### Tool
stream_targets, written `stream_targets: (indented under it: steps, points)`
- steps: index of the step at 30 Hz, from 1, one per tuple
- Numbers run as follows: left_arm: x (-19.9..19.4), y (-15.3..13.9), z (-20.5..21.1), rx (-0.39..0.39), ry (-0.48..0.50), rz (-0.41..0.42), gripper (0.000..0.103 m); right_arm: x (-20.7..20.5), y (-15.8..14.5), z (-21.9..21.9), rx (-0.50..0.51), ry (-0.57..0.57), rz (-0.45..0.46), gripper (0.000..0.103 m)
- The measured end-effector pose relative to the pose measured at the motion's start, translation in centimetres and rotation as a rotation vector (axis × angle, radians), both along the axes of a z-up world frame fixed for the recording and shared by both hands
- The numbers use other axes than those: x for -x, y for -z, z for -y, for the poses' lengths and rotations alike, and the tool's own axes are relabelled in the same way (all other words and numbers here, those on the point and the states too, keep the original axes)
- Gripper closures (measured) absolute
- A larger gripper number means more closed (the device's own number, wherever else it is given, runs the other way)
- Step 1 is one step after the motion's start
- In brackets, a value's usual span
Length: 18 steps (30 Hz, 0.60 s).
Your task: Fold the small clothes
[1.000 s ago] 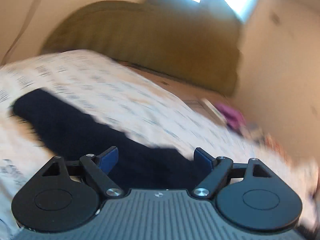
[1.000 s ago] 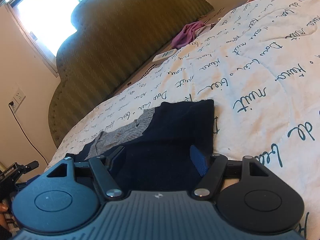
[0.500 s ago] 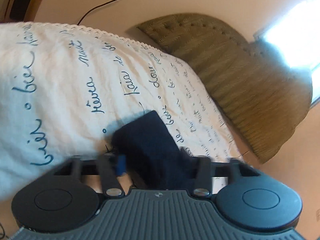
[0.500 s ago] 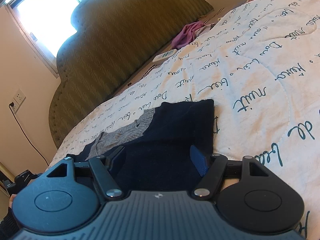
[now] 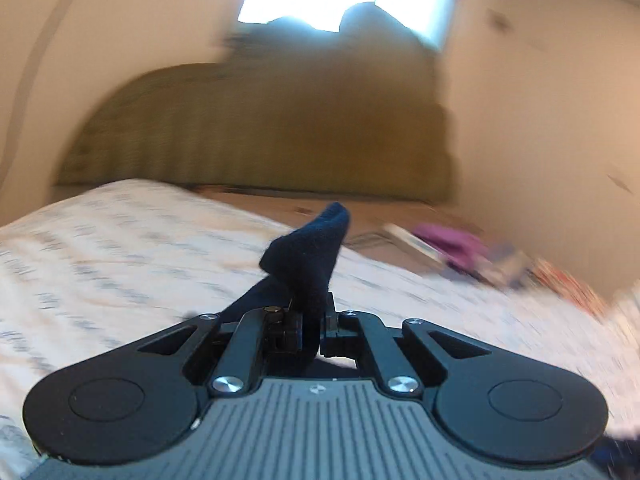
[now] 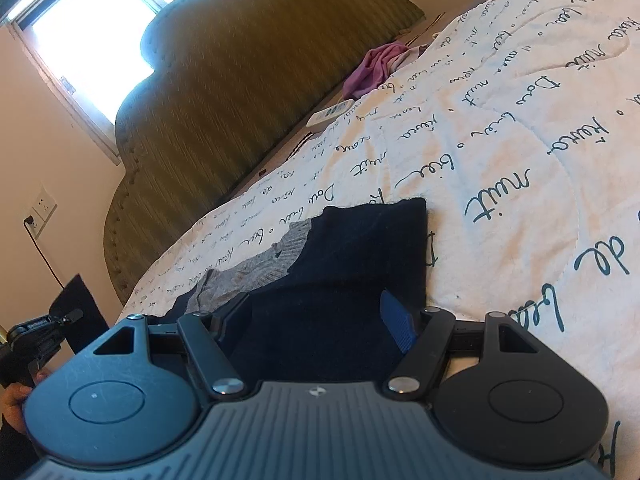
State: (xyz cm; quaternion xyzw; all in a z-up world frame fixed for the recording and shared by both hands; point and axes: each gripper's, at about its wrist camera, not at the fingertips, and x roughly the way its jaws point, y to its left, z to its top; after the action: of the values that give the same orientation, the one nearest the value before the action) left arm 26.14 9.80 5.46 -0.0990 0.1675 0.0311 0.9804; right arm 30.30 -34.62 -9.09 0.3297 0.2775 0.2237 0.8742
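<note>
A dark navy garment [image 6: 352,264] with a grey knit part [image 6: 256,268] lies flat on the white quilt [image 6: 500,152]. My right gripper [image 6: 320,316] is open and rests low over its near edge. My left gripper [image 5: 312,320] is shut on a navy end of the garment [image 5: 312,256], which sticks up between the fingers above the quilt [image 5: 120,248]. In the right wrist view the left gripper [image 6: 52,320] shows at the far left, lifted, with navy cloth [image 6: 78,304] hanging from it. The left wrist view is motion-blurred.
An olive padded headboard [image 6: 224,92] stands at the head of the bed under a bright window [image 6: 92,36]. A purple cloth [image 6: 376,68] and a white remote [image 6: 330,114] lie near it. A wall socket with a black cable [image 6: 38,216] is at the left.
My left gripper has shut on the navy end of the garment and lifted it off the quilt, swinging round. My right gripper has stayed open and still.
</note>
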Motion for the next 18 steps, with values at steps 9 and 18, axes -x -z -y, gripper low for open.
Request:
stream_targets:
  steps: [9, 18]
  points:
    - [2.6, 8.7, 17.2, -0.319, 0.406, -0.128, 0.097, 0.0, 0.1, 0.3, -0.021, -0.001, -0.001, 0.033]
    - [2.7, 8.9, 15.6, -0.301, 0.348, -0.092, 0.097, 0.2, -2.5, -1.2, 0.099, 0.000, -0.072, 0.029]
